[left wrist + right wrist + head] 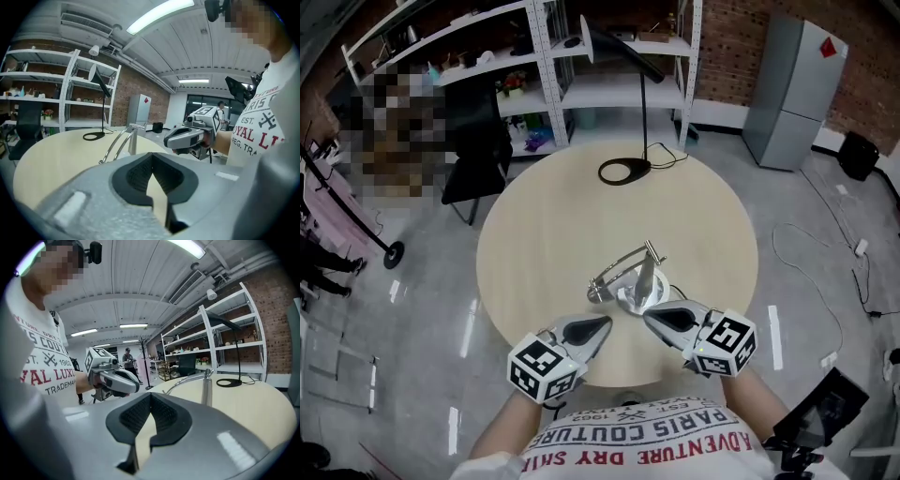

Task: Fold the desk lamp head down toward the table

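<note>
A silver desk lamp [636,277] stands near the front of the round table [544,225]. Its post rises from a round base, and its curved head arm slopes down to the left until its end sits by the tabletop. My left gripper [602,325] hangs just in front of the lamp's left side, shut and empty. My right gripper [650,315] is close to the base, also shut on nothing. Neither touches the lamp. The left gripper view shows the lamp [123,140] beyond the shut jaws, with the right gripper [187,136] beside it. The right gripper view shows the post [205,386] and the left gripper [115,380].
A black desk lamp [643,94] with a ring base [624,171] stands at the table's far edge, its cable trailing right. White shelving [581,84], a black chair [478,150] and a grey fridge [792,89] lie beyond the table. Cables run across the floor at the right.
</note>
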Demonstrator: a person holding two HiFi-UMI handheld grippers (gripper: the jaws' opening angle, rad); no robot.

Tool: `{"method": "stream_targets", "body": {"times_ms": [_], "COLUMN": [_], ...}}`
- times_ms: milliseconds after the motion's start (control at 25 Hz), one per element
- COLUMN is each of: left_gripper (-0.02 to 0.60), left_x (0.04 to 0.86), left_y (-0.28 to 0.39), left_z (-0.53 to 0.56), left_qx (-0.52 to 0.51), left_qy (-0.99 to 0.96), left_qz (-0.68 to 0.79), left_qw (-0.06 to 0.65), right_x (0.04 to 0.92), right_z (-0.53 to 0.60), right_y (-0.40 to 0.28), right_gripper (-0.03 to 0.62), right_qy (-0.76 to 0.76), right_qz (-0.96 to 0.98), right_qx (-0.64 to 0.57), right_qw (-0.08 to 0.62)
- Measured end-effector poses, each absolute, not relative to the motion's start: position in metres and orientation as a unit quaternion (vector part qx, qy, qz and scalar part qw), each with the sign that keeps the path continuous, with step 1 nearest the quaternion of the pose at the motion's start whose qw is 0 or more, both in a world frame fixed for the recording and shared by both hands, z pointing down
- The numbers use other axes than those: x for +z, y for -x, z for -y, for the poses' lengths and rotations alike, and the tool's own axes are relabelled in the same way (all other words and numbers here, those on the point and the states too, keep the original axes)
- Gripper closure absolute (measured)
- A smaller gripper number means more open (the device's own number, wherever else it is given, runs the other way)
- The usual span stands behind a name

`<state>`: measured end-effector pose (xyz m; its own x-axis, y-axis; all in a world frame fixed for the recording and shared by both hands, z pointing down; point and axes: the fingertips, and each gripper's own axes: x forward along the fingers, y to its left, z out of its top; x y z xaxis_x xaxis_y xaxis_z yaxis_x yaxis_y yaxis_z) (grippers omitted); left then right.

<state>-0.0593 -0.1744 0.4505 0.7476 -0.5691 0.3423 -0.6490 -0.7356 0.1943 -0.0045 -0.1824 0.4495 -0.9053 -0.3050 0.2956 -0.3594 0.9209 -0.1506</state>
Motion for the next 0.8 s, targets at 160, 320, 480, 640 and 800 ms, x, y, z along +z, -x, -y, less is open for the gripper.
{"method": "stream_targets", "body": {"times_ms": [160, 320, 480, 640, 800], "left_gripper": [0.581, 0.581, 0.581, 0.581, 0.581], "left_x": [0.445, 0.429, 0.417, 0.412, 0.404], "left_y": [0.057, 0.065, 0.070, 0.072, 0.071], "left_z": [0.153, 0.124, 0.084, 0.044, 0.016], "left_qx": [0.131, 0.129, 0.122, 0.121, 0.113], "left_qy": [-0.929, -0.932, -0.938, -0.941, -0.945], "left_qz": [0.314, 0.307, 0.295, 0.289, 0.283], "left_qw": [0.146, 0.140, 0.137, 0.130, 0.121], "right_x": [0.445, 0.434, 0.420, 0.406, 0.399], "right_z": [0.159, 0.126, 0.086, 0.042, 0.010], "right_y": [0.013, 0.023, 0.034, 0.044, 0.046], "right_gripper": [0.591, 0.591, 0.591, 0.591, 0.591], "right_qy": [-0.182, -0.192, -0.199, -0.203, -0.220], "right_qz": [0.969, 0.968, 0.968, 0.970, 0.966], "right_qx": [0.094, 0.099, 0.104, 0.087, 0.083], "right_qw": [0.140, 0.131, 0.112, 0.107, 0.103]}}
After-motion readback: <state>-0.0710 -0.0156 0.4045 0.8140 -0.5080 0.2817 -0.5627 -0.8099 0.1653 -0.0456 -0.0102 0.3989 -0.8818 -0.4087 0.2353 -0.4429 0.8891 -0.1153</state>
